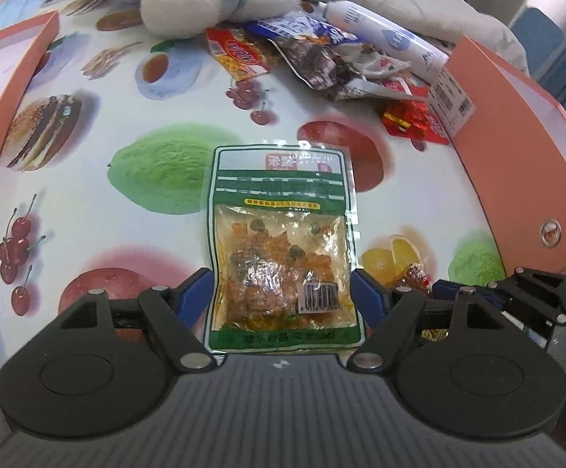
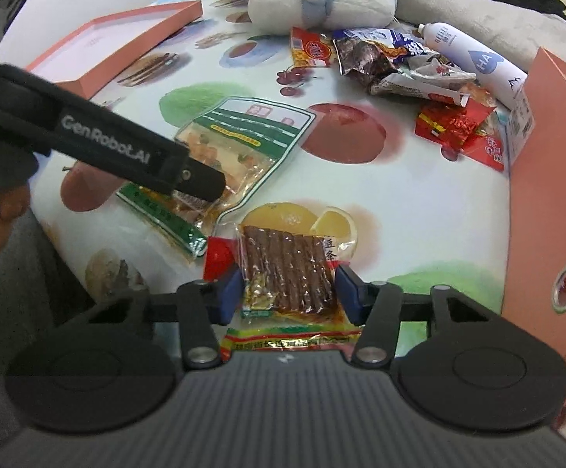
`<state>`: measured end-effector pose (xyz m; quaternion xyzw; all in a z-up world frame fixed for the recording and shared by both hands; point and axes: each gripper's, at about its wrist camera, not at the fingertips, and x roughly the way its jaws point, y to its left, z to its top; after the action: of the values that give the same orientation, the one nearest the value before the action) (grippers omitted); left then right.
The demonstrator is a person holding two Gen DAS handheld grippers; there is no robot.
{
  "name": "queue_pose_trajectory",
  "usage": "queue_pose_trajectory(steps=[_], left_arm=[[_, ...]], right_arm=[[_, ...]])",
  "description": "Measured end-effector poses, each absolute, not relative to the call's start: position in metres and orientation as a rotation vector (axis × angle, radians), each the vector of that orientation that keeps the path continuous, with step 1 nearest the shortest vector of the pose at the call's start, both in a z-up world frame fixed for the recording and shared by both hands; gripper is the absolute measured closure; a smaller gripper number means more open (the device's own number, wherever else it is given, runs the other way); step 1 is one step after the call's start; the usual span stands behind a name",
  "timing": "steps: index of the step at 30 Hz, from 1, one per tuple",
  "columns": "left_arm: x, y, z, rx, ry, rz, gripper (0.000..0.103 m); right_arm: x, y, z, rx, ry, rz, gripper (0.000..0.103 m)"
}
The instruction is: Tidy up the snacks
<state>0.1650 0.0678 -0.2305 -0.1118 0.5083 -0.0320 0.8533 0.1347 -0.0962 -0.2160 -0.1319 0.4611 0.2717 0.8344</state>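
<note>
My left gripper [image 1: 281, 292] has its blue pads on either side of a green-bordered snack bag [image 1: 283, 241] that lies flat on the fruit-print tablecloth [image 1: 127, 97]. The pads sit right at the bag's edges; I cannot tell whether they press it or only flank it. The bag's clear window shows orange and green pieces, with a barcode sticker low at 5 o'clock on it. The print on its green bands is too blurred to read.

My right gripper [image 2: 289, 292] has its pads up against the two sides of a clear pack of brown strips [image 2: 290, 269]. That pack rests on the cloth over a printed lemon. It carries red Chinese characters at its 2 o'clock corner and a yellow-red-green band near me. In the right wrist view the left gripper's black body comes in from 9 o'clock, its strap reading "GenRobot.AI".

At 1 o'clock in both views lies a heap of wrappers [image 2: 400, 66]: a red-and-yellow packet [image 2: 312, 52], red foil packs [image 2: 454, 124] and a white tube [image 2: 474, 58] marked "HA". A plush toy [image 2: 322, 0] sits at 12 o'clock. Orange boxes stand at 3 o'clock [image 2: 548, 163] and 10 o'clock [image 2: 127, 39].
</note>
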Motion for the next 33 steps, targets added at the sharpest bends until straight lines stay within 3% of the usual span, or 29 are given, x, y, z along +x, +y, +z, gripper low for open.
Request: queue_pose_trajectory(steps=[14, 17, 23, 28, 29, 33], left_arm=[[0.166, 0.048, -0.235, -0.131, 1.045, -0.092, 0.022], [0.166, 0.041, -0.237, -0.089, 1.043, -0.094, 0.023], [0.164, 0.035, -0.237, -0.068, 1.036, -0.110, 0.034], [0.163, 0.031, -0.234, -0.068, 1.038, -0.105, 0.044], [0.163, 0.031, -0.233, -0.081, 1.038, -0.104, 0.045], [0.159, 0.036, -0.229, -0.129, 1.038, -0.100, 0.048]], right_arm=[[0.118, -0.120, -0.205, -0.219, 0.992, 0.400, 0.054], [0.117, -0.124, -0.207, -0.212, 0.993, 0.367, 0.067], [0.116, -0.120, -0.209, -0.230, 0.978, 0.351, 0.067], [0.115, -0.120, -0.207, -0.226, 0.955, 0.336, 0.073], [0.114, -0.120, -0.205, -0.219, 0.946, 0.334, 0.079], [0.115, -0.124, -0.198, -0.203, 0.929, 0.318, 0.081]])
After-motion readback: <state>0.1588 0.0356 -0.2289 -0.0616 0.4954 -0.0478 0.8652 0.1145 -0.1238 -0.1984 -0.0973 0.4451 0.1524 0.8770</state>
